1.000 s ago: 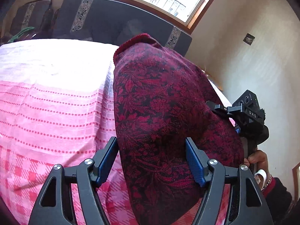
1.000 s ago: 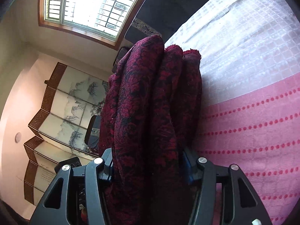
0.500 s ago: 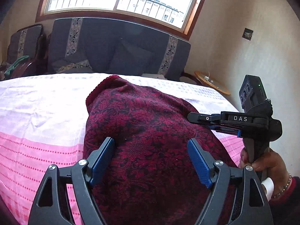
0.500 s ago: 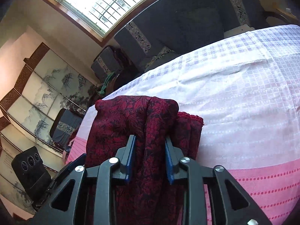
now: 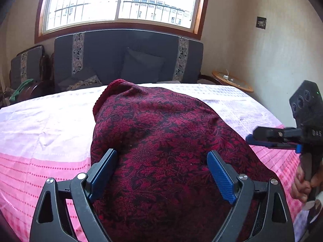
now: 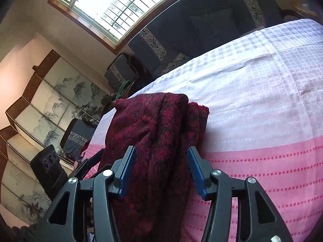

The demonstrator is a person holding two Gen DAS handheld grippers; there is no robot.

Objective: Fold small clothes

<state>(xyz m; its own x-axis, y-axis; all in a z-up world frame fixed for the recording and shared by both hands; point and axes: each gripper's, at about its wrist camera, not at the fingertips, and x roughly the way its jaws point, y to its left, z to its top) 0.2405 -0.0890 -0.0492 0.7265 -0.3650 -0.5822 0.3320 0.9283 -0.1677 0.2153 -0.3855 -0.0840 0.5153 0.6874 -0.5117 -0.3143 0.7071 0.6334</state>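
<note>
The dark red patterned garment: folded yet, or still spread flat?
Folded. In the right wrist view the garment shows several stacked layers at its edge, a compact bundle on the pink and white cloth.

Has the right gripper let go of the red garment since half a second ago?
Yes. The right gripper has just been opening; its pads now stand apart from the red garment, which lies folded on the pink cloth.

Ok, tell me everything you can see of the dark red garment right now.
The dark red garment is a thick knit with a black floral pattern and a ribbed red edge at its far end. It lies bunched in folded layers on the pink and white cloth covering the table. The left gripper straddles its near part, jaws wide after just opening. The right gripper has a fold between its pads, jaws just reopened; whether they still press I cannot tell.
</note>
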